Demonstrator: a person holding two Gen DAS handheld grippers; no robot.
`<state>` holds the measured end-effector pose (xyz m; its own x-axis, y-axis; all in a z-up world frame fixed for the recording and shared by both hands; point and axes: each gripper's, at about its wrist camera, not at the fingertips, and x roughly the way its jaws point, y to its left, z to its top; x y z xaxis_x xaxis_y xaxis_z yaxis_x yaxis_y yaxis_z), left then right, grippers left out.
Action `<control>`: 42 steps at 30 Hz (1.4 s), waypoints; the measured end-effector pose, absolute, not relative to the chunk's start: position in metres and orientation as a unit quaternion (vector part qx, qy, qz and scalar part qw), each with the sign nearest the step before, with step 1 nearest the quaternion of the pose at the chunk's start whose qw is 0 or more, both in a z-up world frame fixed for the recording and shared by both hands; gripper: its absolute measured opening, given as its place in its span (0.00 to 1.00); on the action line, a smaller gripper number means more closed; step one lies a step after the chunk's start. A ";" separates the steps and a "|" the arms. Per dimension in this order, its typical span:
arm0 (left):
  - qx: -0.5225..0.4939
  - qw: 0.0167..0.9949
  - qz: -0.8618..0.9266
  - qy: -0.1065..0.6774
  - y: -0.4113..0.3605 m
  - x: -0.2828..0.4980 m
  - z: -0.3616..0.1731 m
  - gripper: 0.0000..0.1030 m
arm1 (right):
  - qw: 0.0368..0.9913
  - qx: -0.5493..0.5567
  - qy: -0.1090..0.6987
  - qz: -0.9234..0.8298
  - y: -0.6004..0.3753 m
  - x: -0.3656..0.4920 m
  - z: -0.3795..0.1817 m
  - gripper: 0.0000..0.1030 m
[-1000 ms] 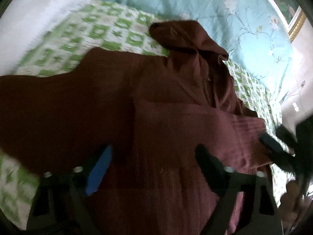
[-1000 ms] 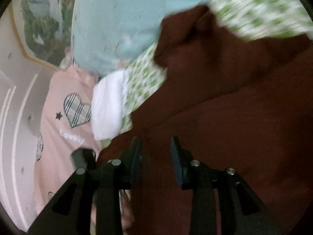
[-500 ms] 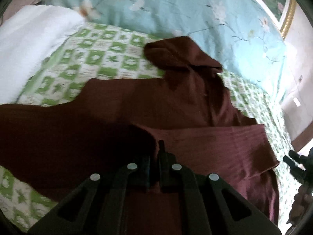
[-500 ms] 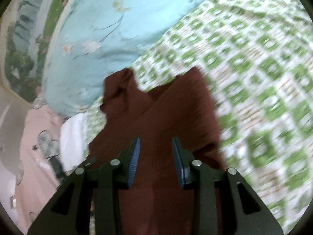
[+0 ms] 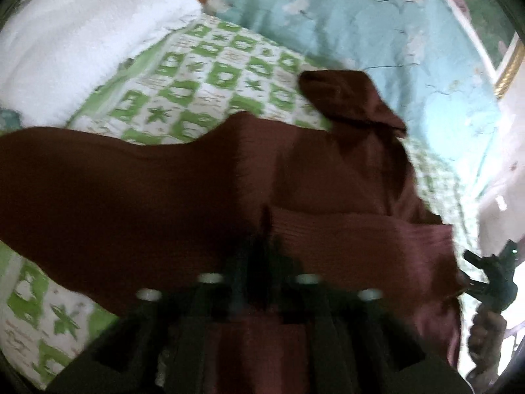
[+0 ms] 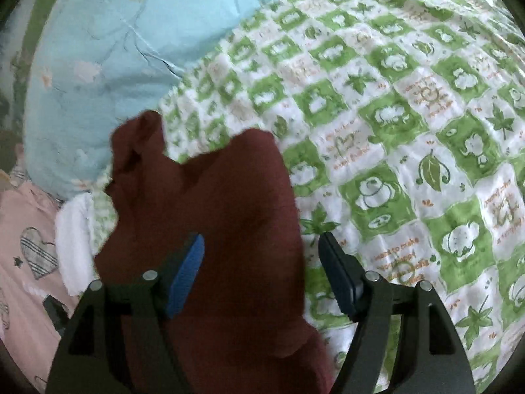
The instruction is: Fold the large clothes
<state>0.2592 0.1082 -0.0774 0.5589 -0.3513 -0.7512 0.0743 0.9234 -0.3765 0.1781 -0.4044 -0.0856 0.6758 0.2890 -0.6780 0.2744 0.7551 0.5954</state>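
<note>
On the bed's green-checked quilt [image 6: 410,105], white folded blanket [image 5: 82,29] at left edge, maroon garment [image 5: 137,190] spread across the middle, left claw [image 5: 259,262] blurred over it, jaws opening, right claw [image 6: 262,262] opening, apart over its sleeve.

Bed with green-and-white patterned quilt [image 6: 410,105]; pale blue floral duvet [image 5: 377,23] bunched at far side; white fluffy blanket [image 5: 75,29] beside it; pink heart-print fabric [image 6: 26,262] at edge; dim light.
</note>
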 end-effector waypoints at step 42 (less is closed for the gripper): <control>-0.220 0.886 -0.004 0.407 0.194 0.183 -0.067 0.85 | 0.870 0.285 0.394 0.083 -0.326 0.154 -0.042 0.59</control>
<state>0.1829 0.1943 -0.0673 0.6682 -0.1872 -0.7200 -0.1715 0.9030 -0.3939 0.1539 -0.3259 -0.0416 0.6763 0.3677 -0.6383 0.0806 0.8244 0.5603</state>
